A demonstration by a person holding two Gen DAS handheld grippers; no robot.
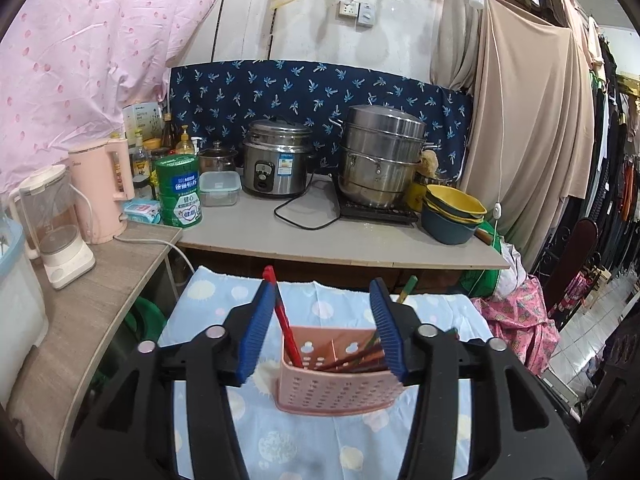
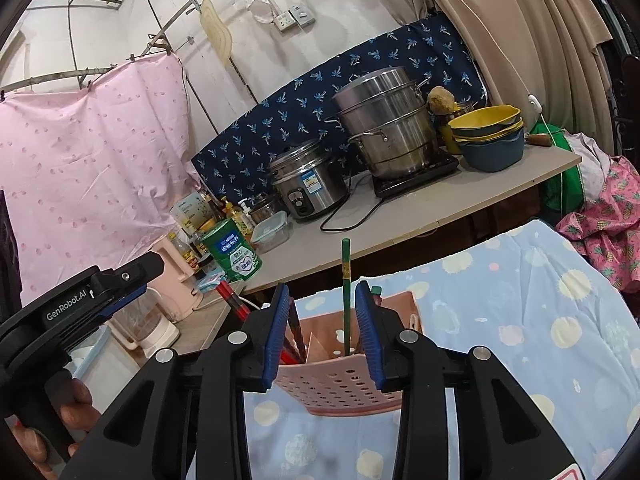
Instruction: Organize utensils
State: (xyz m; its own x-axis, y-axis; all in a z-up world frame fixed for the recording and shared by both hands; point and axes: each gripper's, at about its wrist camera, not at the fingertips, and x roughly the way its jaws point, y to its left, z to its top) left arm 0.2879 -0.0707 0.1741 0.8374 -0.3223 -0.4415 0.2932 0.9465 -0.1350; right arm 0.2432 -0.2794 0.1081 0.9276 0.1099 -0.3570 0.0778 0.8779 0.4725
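Note:
A pink perforated utensil basket stands on a blue dotted cloth; it also shows in the right wrist view. Red chopsticks stand in its left compartment, and several dark chopsticks lie in the right one. My left gripper is open just above the basket, with the red chopsticks next to its left finger. My right gripper is open above the basket; a green chopstick stands upright between its fingers with gaps on both sides. The left gripper shows at the left there.
A counter behind holds a rice cooker, a steel steamer pot, stacked bowls, a green tin and a food box. A side shelf at left holds a pink kettle and a blender.

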